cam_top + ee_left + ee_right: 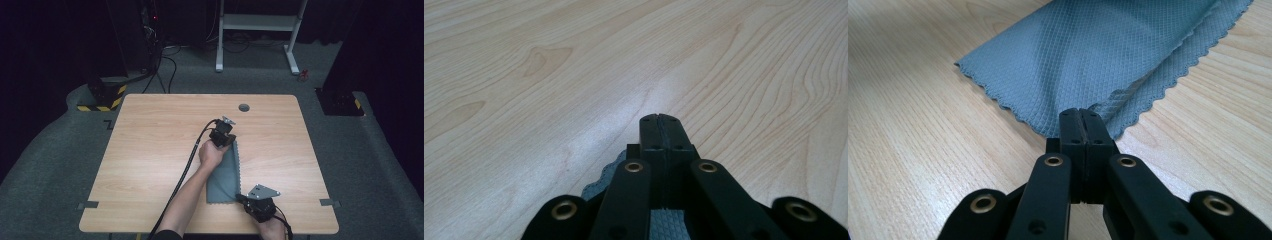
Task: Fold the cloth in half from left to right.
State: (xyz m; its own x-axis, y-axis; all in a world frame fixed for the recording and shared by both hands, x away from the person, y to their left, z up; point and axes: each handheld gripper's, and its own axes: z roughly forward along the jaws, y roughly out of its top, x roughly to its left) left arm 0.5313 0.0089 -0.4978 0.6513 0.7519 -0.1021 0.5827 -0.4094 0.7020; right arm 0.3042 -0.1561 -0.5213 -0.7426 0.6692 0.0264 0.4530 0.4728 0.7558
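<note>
On the wooden table, both grippers, left gripper far and right gripper near, pinch the folded grey cloth at opposite corners, probably to keep it taut.

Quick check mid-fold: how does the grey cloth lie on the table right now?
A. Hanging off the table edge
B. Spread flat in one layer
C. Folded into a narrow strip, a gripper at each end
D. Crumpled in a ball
C: the grey cloth lies doubled as a narrow strip, with the left gripper at its far end and the right gripper at its near corner.

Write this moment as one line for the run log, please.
left gripper: shut on grey cloth, far end | right gripper: shut on near corner | cloth: folded, lying on table
</note>
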